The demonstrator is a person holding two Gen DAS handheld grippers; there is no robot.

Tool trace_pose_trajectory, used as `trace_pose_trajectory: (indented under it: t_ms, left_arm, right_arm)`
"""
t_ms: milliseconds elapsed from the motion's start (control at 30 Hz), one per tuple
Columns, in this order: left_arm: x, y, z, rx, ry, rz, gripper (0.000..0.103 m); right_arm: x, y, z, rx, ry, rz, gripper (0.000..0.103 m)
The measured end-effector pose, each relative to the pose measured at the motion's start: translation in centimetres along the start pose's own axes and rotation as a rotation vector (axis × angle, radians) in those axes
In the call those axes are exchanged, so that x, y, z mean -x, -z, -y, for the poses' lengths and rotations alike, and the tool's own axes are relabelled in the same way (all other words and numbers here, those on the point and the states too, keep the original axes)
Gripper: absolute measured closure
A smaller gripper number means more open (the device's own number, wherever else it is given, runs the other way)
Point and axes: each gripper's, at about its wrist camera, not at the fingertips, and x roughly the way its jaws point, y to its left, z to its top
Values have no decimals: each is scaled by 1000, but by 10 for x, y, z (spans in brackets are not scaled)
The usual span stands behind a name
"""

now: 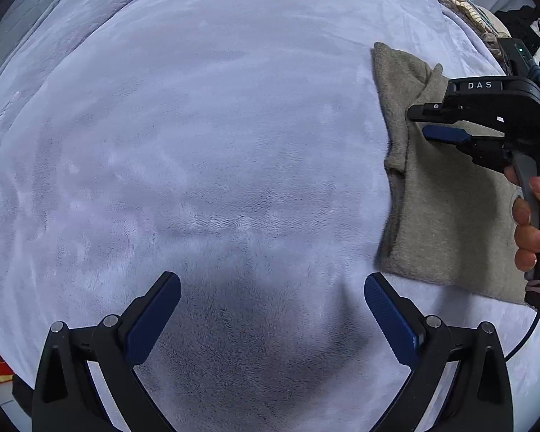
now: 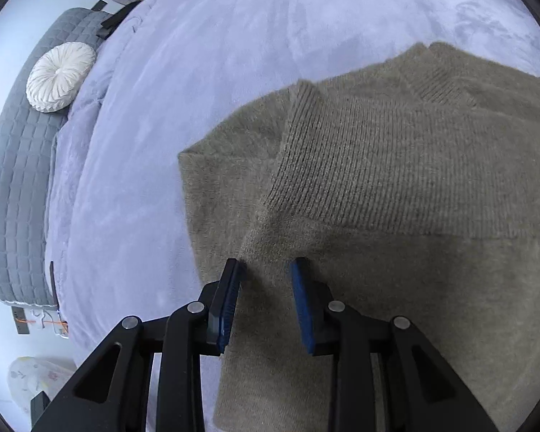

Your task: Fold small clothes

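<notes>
- One garment shows: a taupe knit sweater, lying partly folded on the lavender fleece blanket that covers the bed. A ribbed section is folded over the fuzzier layer beneath it.
- In the left wrist view the same sweater lies at the right edge of the blanket, well apart from the left gripper.
- Two grippers are in view. The right gripper hangs over the sweater's near left part, its blue pads parted with a narrow gap and nothing pinched between them; the fabric lies beneath the fingertips, and whether they touch it I cannot tell.
- From the left camera the right gripper shows side-on above the sweater, with the person's right hand wrapped round its handle.
- The left gripper is spread wide above bare blanket, holding nothing; its shadow falls just ahead of it.
- One round white pleated cushion rests on one grey quilted headboard at the far side of the bed.
- No containers can be made out with certainty; a pale patterned object sits low beside the bed, too blurred to name.
</notes>
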Motion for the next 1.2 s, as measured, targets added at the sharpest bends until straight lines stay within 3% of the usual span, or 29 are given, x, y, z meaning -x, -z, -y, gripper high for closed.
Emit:
trace_pose_trajectory:
  t_ms: [233,300,367,500,600,833,1000,1200]
  left_arm:
    - [-1,-4,-7,27,51,-32,1]
    - [1,-6,-2,22,59,-30,1]
    - [4,-7,2,9,64,-31,1]
    - [5,-9,15,-24,67,-40,1]
    - [2,-15,29,-50,65,-51,1]
    - [-2,-20,51,-107,65,-81,1]
    - [-7,-23,69,-156,61,-94,1]
    - [-12,-25,77,-186,71,-115,1]
  right_arm:
    - [18,29,-21,111,-79,-90,68]
    - [30,41,-16,89,-112,-96,59]
    - [43,56,-3,37,-147,-94,47]
    - [59,90,29,-81,-215,-110,46]
    - [68,119,53,-172,-253,-113,39]
    - [65,171,100,-416,-326,-90,38]
    - [54,190,129,-607,-427,-37,32]
    - [47,189,141,-692,-482,33,32]
